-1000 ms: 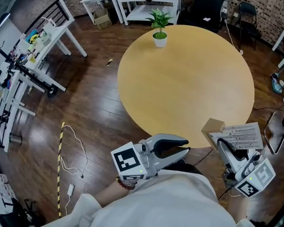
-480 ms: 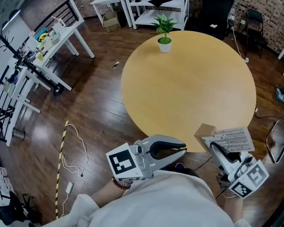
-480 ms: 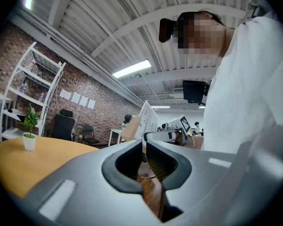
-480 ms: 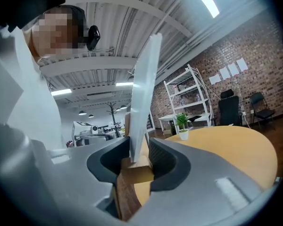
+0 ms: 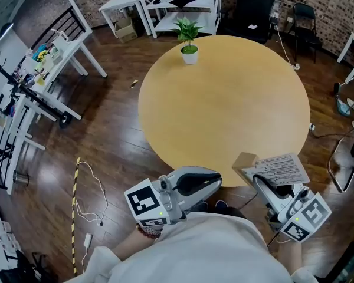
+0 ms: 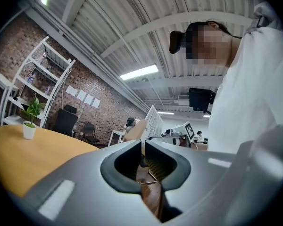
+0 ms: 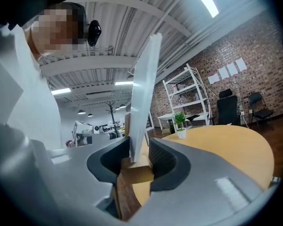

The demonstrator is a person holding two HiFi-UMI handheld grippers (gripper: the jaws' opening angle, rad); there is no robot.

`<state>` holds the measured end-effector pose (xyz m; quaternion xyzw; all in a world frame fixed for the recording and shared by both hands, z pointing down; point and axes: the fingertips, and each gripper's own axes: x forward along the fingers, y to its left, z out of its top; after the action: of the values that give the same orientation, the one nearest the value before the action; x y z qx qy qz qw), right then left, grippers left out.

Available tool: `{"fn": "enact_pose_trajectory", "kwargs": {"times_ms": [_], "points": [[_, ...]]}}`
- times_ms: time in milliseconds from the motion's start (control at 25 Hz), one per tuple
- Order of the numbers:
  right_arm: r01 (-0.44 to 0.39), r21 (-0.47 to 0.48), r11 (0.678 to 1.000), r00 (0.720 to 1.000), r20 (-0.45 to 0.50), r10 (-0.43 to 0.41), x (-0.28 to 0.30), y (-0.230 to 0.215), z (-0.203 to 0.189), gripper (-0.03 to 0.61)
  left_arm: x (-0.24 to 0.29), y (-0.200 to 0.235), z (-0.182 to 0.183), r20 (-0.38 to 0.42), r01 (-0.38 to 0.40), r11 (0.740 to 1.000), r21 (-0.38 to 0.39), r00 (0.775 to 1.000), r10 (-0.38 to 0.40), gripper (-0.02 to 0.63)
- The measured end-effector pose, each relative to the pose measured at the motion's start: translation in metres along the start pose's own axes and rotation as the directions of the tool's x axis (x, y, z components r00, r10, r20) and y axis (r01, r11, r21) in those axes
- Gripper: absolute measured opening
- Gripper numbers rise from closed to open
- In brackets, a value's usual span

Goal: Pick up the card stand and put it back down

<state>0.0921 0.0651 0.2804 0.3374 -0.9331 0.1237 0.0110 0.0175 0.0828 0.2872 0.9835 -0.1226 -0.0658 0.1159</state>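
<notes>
Right now the right gripper (image 5: pixel 261 184) has its jaws clamped on the card stand (image 5: pixel 272 168), pinching the wooden base block with the white printed card rising out of it. In the right gripper view the block (image 7: pixel 137 169) sits squeezed between the two dark pads and the card stands upright above the right gripper's (image 7: pixel 139 150) tips. Seen from the head view, the stand sits at the near right edge of the round wooden table (image 5: pixel 224 99), partly over the rim; whether the base touches the tabletop cannot be made out. The left gripper (image 5: pixel 212 180) is near the person, just off the table's near edge and to the left of the stand, apart from it. In its own view the left gripper's (image 6: pixel 143 146) jaws are pressed together with nothing between them. A small potted plant (image 5: pixel 189 39) stands at the far left part of the table, well apart from the stand. Beyond the table a white shelf unit (image 5: pixel 183 2) stands against the brick wall.
</notes>
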Motion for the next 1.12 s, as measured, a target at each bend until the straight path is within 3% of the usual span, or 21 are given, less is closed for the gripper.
{"fn": "enact_pose_trajectory", "kwargs": {"times_ms": [440, 560, 680, 800, 920, 1120], "points": [[-0.029, 0.017, 0.999, 0.999, -0.016, 0.029, 0.016, 0.001, -0.012, 0.137, 0.002, -0.009, -0.014, -0.085, 0.01, 1.0, -0.011, 0.996, -0.01, 0.003], [-0.033, 0.02, 0.999, 0.999, -0.024, 0.033, 0.025, 0.002, -0.012, 0.137, -0.016, -0.007, -0.015, -0.091, -0.014, 1.0, 0.02, 0.996, 0.016, 0.003], [-0.019, -0.019, 1.0, 0.999, -0.052, 0.018, 0.048, -0.004, -0.014, 0.137, -0.041, 0.011, -0.013, -0.067, -0.06, 0.998, -0.007, 0.996, 0.06, 0.003], [0.012, -0.045, 0.999, 0.996, -0.086, -0.016, 0.068, -0.024, -0.022, 0.137, -0.058, 0.031, -0.007, -0.034, -0.093, 0.995, -0.037, 0.995, 0.092, 0.003], [0.057, -0.001, 0.998, 0.992, -0.115, -0.057, 0.082, -0.055, -0.036, 0.137, -0.069, 0.048, 0.003, -0.015, -0.128, 0.991, -0.042, 0.992, 0.128, 0.003], [0.061, 0.031, 0.998, 0.97, -0.238, -0.052, 0.111, -0.137, -0.078, 0.137, -0.069, 0.072, 0.004, -0.02, -0.211, 0.977, -0.039, 0.977, 0.211, 0.003]]}}
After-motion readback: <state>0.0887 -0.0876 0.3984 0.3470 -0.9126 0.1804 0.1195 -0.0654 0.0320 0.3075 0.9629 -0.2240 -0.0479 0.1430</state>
